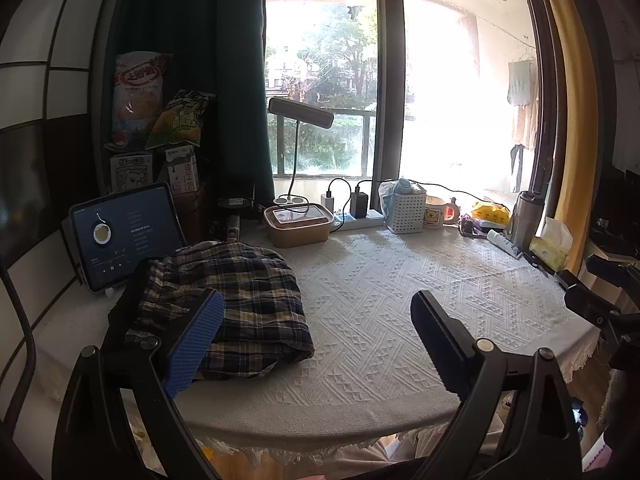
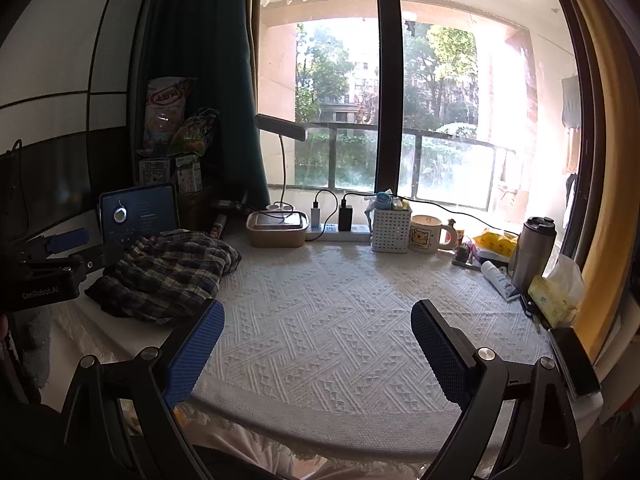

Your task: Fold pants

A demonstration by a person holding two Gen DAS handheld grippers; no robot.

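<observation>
Plaid pants (image 1: pixel 224 300) bunched at the counter's (image 1: pixel 380 300) left side, both grippers empty.

We see the left gripper (image 1: pixel 316 332) with fingers spread wide, its left finger (image 1: pixel 194 344) just beside the pants (whether it touches them, we cannot tell). The right gripper (image 2: pixel 316 340) hovers over bare white cloth, fingers likewise spread, holding nothing. A tablet (image 1: pixel 124 232) stands behind the pants.
</observation>
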